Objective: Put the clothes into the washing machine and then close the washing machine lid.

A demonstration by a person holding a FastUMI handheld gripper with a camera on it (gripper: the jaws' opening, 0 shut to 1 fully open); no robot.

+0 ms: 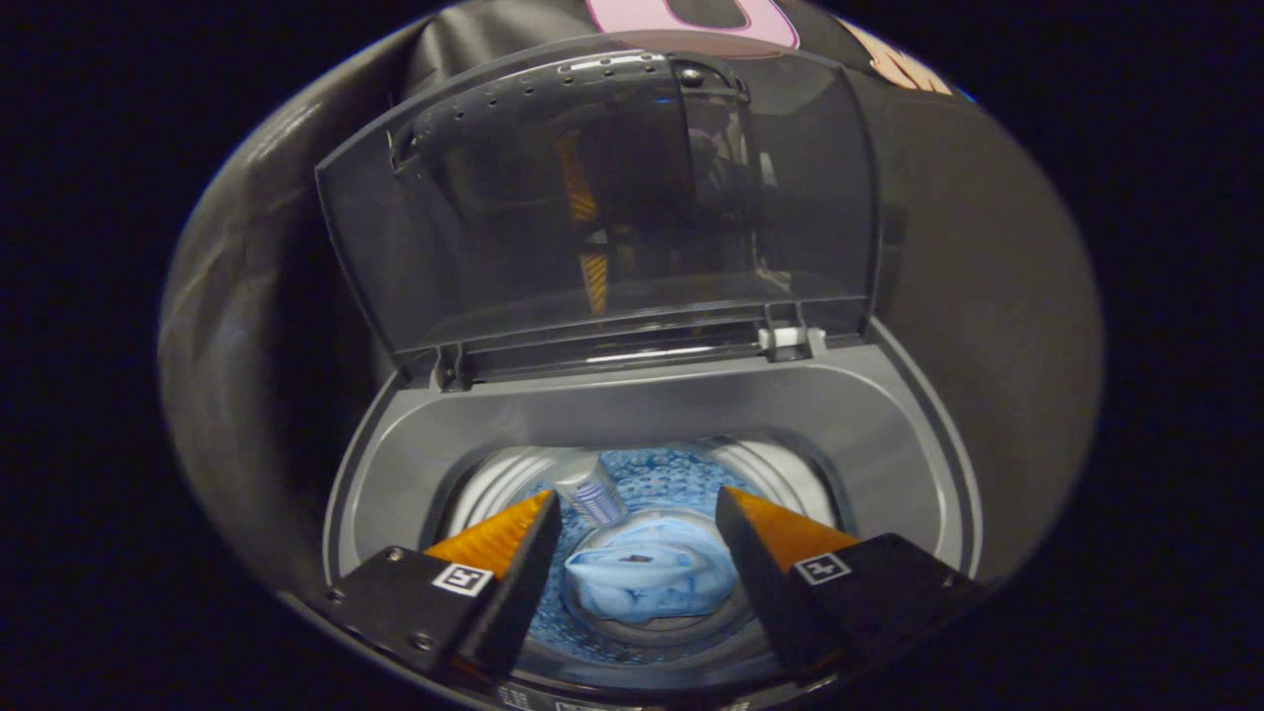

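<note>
I look down into a grey top-loading washing machine (642, 415) whose drum (780, 474) stands uncovered. A light blue piece of clothing (647, 583) lies crumpled at the bottom of the drum, below and between my fingers. My gripper (637, 518) hovers over the drum mouth, open, with nothing held between its fingers. The smoky transparent lid (602, 207) stands raised upright at the back of the machine, hinged along its lower edge.
A pale cylindrical part (590, 491) juts up inside the drum just beyond the left finger. Dark booth cloth surrounds the machine on both sides and behind the lid. The lid's white hinge clip (790, 339) sits at the back right.
</note>
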